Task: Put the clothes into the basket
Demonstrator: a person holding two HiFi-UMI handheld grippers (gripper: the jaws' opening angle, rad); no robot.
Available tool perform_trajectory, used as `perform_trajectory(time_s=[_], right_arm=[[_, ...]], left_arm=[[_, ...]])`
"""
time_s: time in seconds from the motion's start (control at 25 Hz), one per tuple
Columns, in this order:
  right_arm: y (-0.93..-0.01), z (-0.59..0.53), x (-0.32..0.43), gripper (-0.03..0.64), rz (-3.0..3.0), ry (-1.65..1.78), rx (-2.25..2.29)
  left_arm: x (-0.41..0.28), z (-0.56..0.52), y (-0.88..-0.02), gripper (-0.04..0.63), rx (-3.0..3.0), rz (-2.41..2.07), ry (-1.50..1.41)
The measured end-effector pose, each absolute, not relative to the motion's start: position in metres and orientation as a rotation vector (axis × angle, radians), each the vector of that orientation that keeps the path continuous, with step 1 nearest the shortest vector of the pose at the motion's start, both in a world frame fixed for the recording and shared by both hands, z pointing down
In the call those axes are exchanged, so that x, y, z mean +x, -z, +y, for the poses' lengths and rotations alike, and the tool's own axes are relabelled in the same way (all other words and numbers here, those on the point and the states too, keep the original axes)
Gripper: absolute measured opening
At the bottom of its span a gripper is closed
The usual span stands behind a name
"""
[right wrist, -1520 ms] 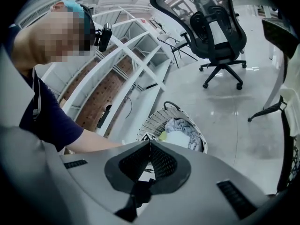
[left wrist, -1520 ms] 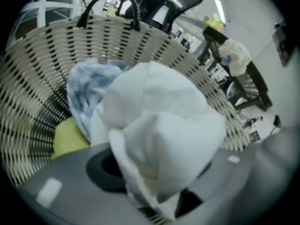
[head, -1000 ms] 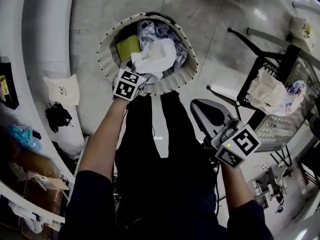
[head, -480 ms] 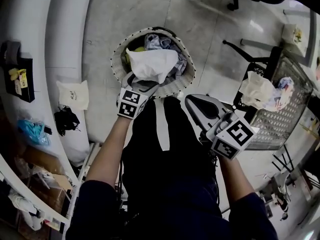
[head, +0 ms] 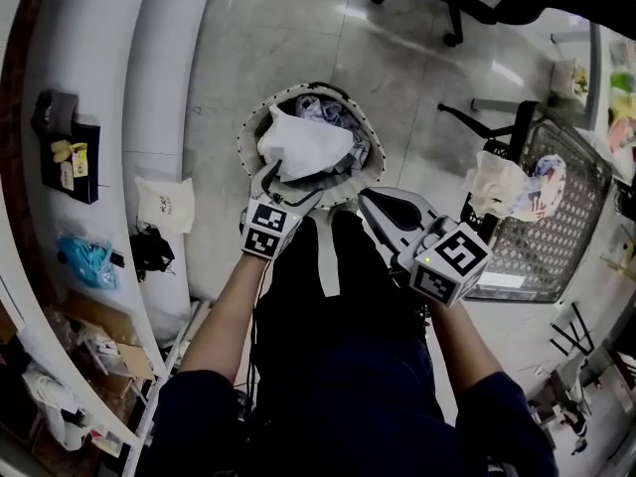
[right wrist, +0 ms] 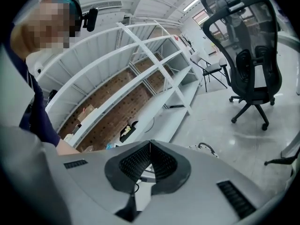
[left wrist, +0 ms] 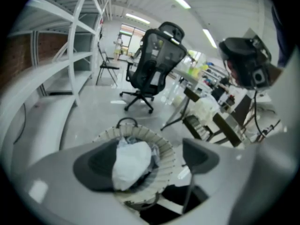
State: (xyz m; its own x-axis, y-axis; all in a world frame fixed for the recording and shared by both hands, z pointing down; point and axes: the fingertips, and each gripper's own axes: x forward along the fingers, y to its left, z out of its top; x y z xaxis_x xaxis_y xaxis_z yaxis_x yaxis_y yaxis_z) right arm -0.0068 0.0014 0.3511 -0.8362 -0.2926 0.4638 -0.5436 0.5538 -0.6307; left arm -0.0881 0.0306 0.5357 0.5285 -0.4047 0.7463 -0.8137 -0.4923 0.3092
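Fingers of my left gripper (left wrist: 150, 161) stand spread wide, released, with nothing pressed between them. Looking down past them, the white garment (left wrist: 131, 159) lies on top of the pile in the basket (head: 246, 142), which stands on the floor. I hold this gripper above the rim, I judge, so the cloth rests by its own weight and cannot snag on a pad. Fingers of my right gripper (right wrist: 150, 158) are clenched together on nothing, held off to the basket's right, on the side of the mesh desk (head: 556, 241). More clothes (head: 494, 182) lie heaped there, so I judge the task unfinished, and that hand is the nearer one to them.
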Motion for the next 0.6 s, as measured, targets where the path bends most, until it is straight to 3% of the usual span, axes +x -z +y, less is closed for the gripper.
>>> perform_trajectory(time_s=[0.4, 0.6], right_arm=[[-0.307, -0.014, -0.004, 0.008, -2.561, -1.027, 0.674], [-0.276, -0.027, -0.002, 0.008, -2.609, -0.954, 0.672]], left_arm=[[-0.086, 0.021, -0.431, 0.416, 2.187, -1.097, -0.702], [-0.086, 0.011, -0.354, 0.229, 2.304, -1.132, -0.634]])
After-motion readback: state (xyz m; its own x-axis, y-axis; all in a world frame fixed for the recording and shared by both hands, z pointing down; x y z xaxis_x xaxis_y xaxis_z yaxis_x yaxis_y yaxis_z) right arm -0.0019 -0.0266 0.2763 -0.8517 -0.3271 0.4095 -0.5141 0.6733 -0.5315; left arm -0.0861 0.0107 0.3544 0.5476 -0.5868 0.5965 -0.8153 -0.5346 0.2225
